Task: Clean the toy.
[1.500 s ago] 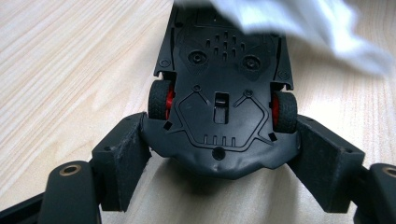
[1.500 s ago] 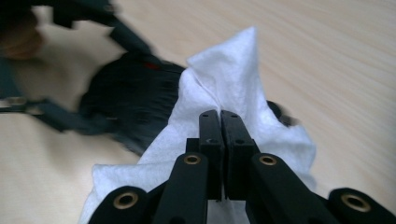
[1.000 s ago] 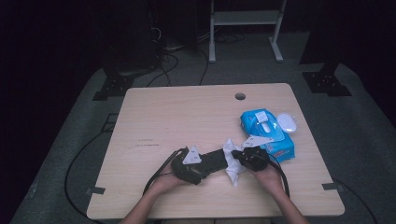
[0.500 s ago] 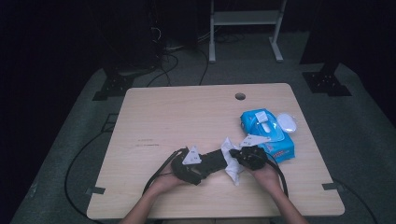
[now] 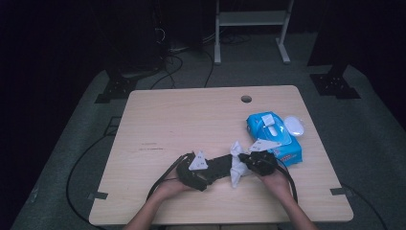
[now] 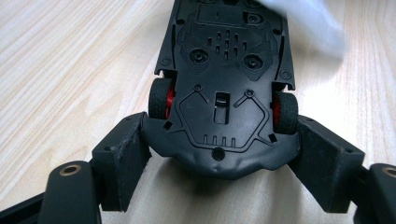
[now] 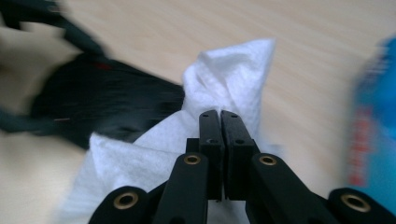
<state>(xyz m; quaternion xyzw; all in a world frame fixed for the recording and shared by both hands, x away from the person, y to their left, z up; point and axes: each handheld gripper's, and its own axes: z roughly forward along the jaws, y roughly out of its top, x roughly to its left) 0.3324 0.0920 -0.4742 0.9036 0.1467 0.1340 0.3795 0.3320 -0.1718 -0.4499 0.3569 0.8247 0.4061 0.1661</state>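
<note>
nothing moved: one toy car (image 6: 223, 70) in left jaws, one wipe (image 7: 224, 88) in right jaws

- left hand-held gripper (image 5: 210, 168) grips a black toy car (image 5: 219, 165) near the worktop's (image 5: 191, 120) front edge
- right hand-held gripper (image 5: 245, 162) pinches a white wipe (image 5: 236, 165) against the car
- blue wipes pack (image 5: 274, 136) sits by the right edge

My pale wooden counter (image 5: 191, 120) has a round cable hole (image 5: 246, 98) at its far edge. On its right lie a blue wet-wipe packet (image 5: 274, 138) and, just beside it, a white oval lid (image 5: 294, 125).
</note>
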